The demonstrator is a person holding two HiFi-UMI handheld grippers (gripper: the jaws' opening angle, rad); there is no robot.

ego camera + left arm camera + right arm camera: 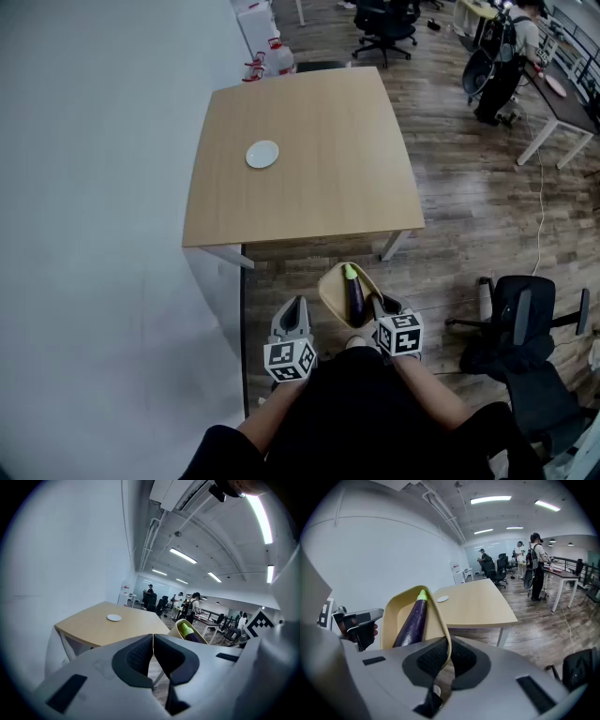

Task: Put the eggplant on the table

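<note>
A purple eggplant [356,297] with a green stem lies in a pale yellow bowl [333,293], held in the air in front of the wooden table [309,169]. My right gripper [378,309] is shut on the bowl's rim [440,630], with the eggplant [411,623] resting inside the bowl to the left of the jaws. My left gripper [295,317] is shut with nothing between its jaws, held beside the bowl on its left. In the left gripper view the bowl [180,629] and the eggplant's green tip [186,629] show to the right.
A small white plate [262,154] sits on the table's left half. A grey wall runs along the left. A black office chair [525,347] stands at the right on the wood floor. A person [502,66] stands by desks at the far right.
</note>
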